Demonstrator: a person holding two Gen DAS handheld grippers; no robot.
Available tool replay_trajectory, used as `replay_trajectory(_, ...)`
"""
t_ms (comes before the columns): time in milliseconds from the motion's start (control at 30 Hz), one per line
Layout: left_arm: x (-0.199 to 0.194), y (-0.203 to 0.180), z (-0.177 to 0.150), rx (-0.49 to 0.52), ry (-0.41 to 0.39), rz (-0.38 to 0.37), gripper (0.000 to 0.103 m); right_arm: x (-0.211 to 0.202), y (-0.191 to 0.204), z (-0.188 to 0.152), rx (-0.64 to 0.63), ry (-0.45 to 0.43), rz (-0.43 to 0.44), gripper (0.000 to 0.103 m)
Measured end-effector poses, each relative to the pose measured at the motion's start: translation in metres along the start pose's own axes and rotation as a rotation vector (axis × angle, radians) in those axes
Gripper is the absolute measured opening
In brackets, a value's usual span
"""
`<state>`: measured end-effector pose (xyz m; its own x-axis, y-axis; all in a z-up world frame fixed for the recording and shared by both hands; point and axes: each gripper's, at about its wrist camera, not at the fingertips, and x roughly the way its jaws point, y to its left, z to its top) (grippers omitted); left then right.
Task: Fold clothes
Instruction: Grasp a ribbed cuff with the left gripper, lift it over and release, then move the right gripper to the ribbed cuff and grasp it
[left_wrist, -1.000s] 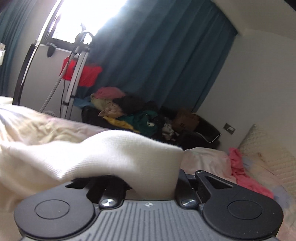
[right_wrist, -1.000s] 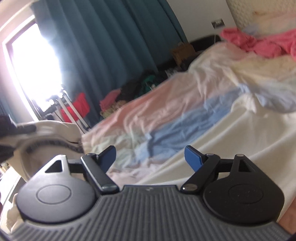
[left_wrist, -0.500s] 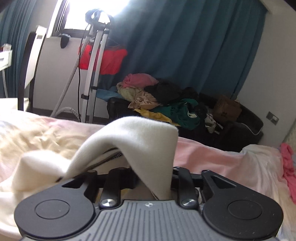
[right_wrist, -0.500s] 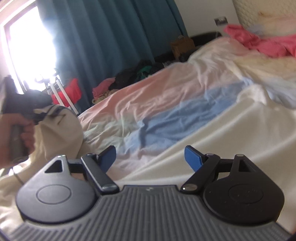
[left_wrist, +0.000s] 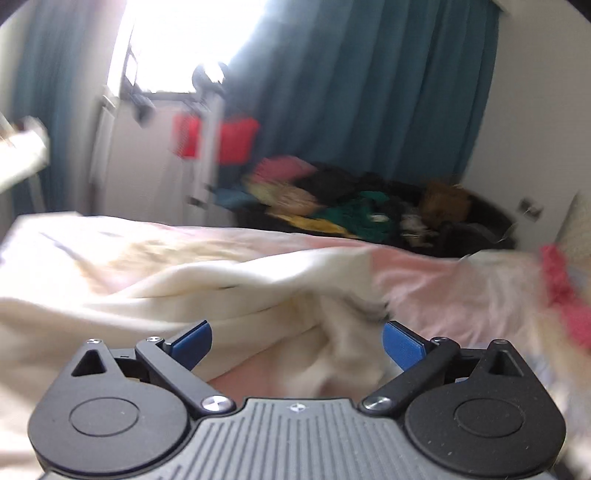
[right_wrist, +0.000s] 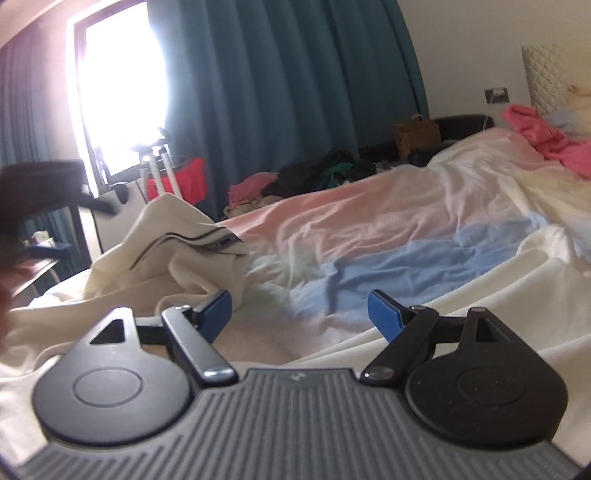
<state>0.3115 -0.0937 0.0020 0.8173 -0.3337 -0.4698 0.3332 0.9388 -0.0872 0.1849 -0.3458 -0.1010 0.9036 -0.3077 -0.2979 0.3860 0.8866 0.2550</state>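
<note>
I count two grippers, my left (left_wrist: 295, 341) and my right (right_wrist: 299, 310), each with two blue pads spread wide and nothing between them. One cream garment (right_wrist: 173, 240) lies heaped on one bed (right_wrist: 369, 221). One pink cloth (right_wrist: 535, 136) sits near the head. One window (right_wrist: 122, 85), one red bag (right_wrist: 190, 181), one pile of clothes (left_wrist: 332, 199) on the floor, one wall socket (right_wrist: 496, 95).
</note>
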Motion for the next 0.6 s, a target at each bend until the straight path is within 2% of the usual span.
replay_trajectory(33, -0.029, -0.002, -0.012, 0.027, -0.020, 0.039, 0.100, -0.005, 0.002, 0.001, -0.010, -0.004, 0.008, 0.082)
replay_trajectory(100, -0.084, -0.005, -0.033, 0.046, -0.040, 0.069, 0.100, -0.016, 0.009, 0.001, -0.042, -0.008, 0.029, 0.082)
replay_trajectory(200, -0.136, -0.001, -0.050, 0.006, -0.065, 0.044, 0.100, -0.030, 0.023, 0.003, -0.106, -0.007, 0.065, 0.082)
replay_trajectory(300, -0.163, 0.001, -0.060, 0.001, -0.102, 0.066, 0.102, -0.046, 0.037, 0.004, -0.171, 0.004, 0.101, 0.082)
replay_trajectory(400, -0.185, 0.001, -0.070, -0.014, -0.115, 0.088, 0.102, -0.056, 0.047, -0.001, -0.217, 0.056, 0.141, 0.082)
replay_trajectory(533, -0.202, 0.011, -0.091, -0.060, -0.110, 0.093, 0.102, -0.052, 0.048, -0.009, -0.203, 0.187, 0.209, 0.082)
replay_trajectory(600, -0.202, 0.010, -0.101, -0.011, -0.091, 0.050, 0.102, -0.039, 0.052, -0.009, -0.191, 0.263, 0.232, 0.082)
